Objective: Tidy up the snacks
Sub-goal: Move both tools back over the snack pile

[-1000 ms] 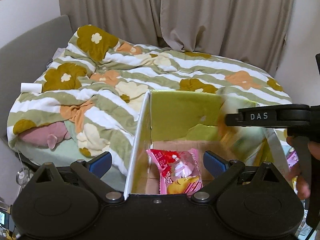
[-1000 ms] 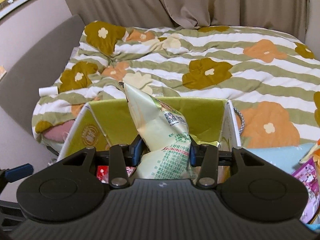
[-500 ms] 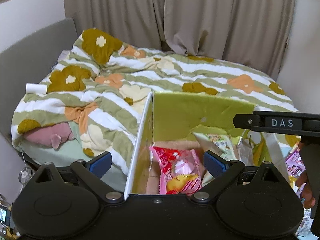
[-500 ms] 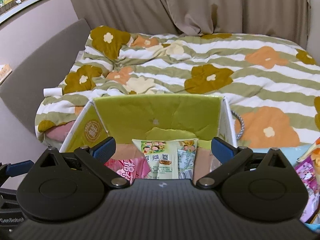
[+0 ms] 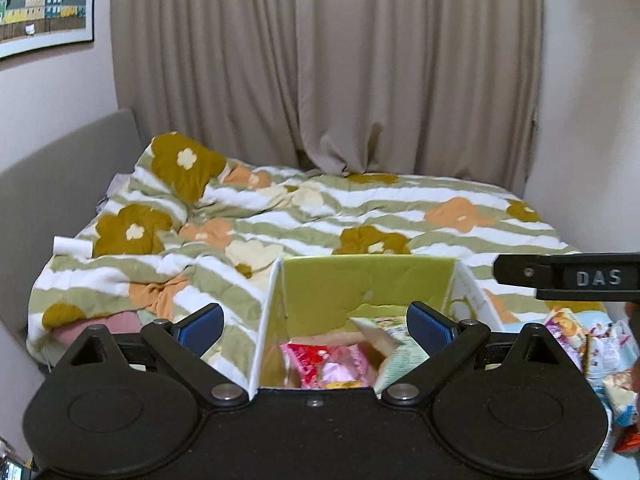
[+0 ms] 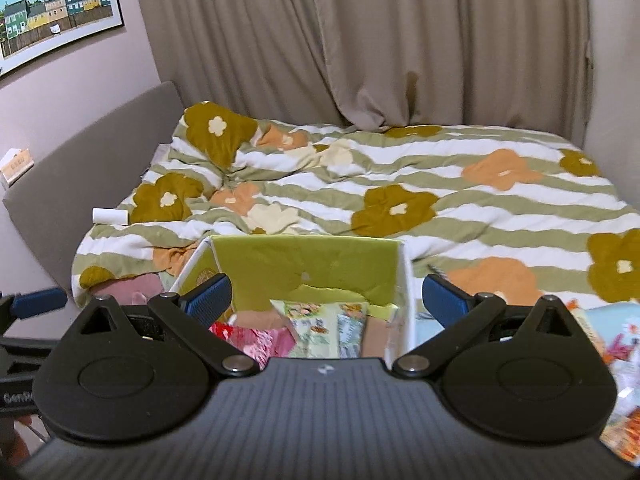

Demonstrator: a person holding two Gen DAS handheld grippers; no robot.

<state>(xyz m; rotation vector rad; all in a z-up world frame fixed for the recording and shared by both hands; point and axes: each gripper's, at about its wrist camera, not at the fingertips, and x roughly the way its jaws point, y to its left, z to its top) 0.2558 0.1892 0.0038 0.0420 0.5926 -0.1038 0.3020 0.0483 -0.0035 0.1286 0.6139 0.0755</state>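
An open cardboard box with a green lining (image 5: 368, 280) (image 6: 308, 260) stands in front of the bed. Inside it lie a pink and red snack packet (image 5: 324, 364) (image 6: 256, 340) and a pale green snack bag (image 5: 396, 344) (image 6: 324, 332). My left gripper (image 5: 316, 324) is open and empty above the box's near left side. My right gripper (image 6: 326, 300) is open and empty above the box; its body also shows at the right of the left wrist view (image 5: 568, 276). Several loose snack packets (image 5: 592, 340) (image 6: 616, 344) lie to the right of the box.
A bed with a striped flower-print duvet (image 5: 320, 216) (image 6: 400, 184) fills the space behind the box. A white roll (image 5: 70, 246) (image 6: 110, 216) lies at its left edge by the grey headboard (image 6: 88, 168). Beige curtains (image 5: 320, 60) hang behind.
My right gripper has let go of the pale green bag, which now lies in the box, and has opened. Both grippers have pulled back and tilted up from the box.
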